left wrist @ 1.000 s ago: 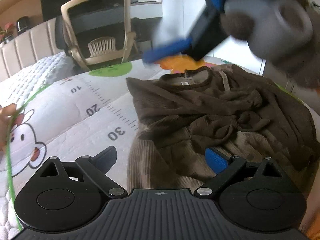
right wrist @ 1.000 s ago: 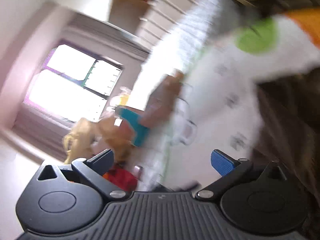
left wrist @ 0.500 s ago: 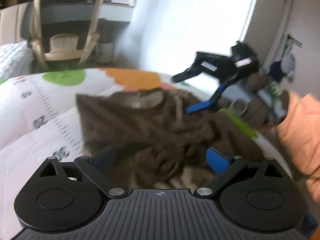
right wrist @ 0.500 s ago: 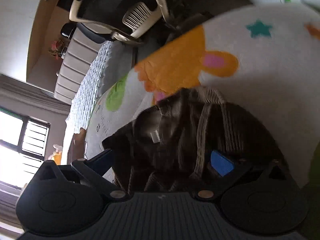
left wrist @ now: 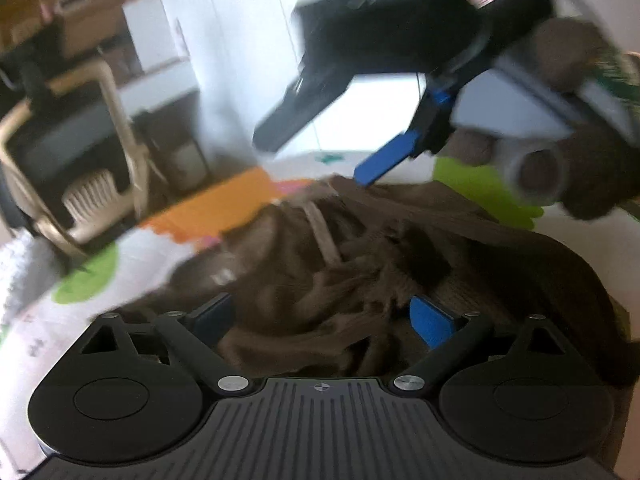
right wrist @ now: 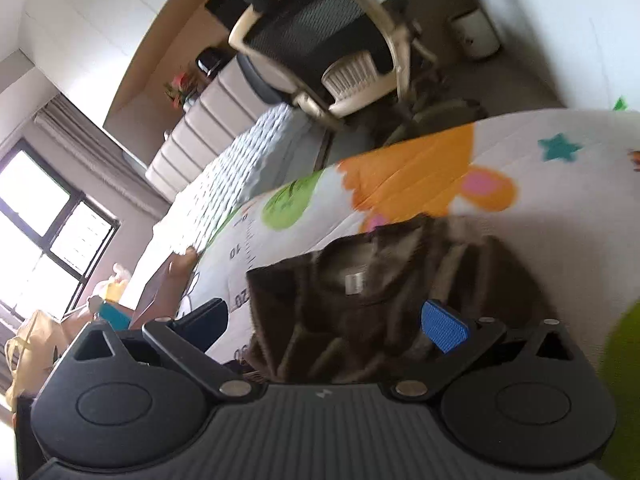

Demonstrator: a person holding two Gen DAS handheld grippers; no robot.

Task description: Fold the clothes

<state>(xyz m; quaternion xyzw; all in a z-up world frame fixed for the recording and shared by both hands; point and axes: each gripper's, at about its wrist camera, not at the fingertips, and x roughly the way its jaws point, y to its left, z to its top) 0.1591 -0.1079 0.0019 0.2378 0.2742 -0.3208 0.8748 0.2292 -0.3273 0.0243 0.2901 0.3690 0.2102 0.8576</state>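
With the crumpled brown sweater (left wrist: 360, 280) heaped at lower centre on the bright printed mat (right wrist: 408, 168), the left gripper (left wrist: 324, 316), jaws apart but just narrowing, and the right gripper (right wrist: 344, 320), jaws apart and empty, could pinch several bunched layers together.

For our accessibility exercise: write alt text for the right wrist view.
A crumpled brown garment lies on a colourful printed mat, seen between the open fingers of the right gripper. A mesh office chair stands behind.
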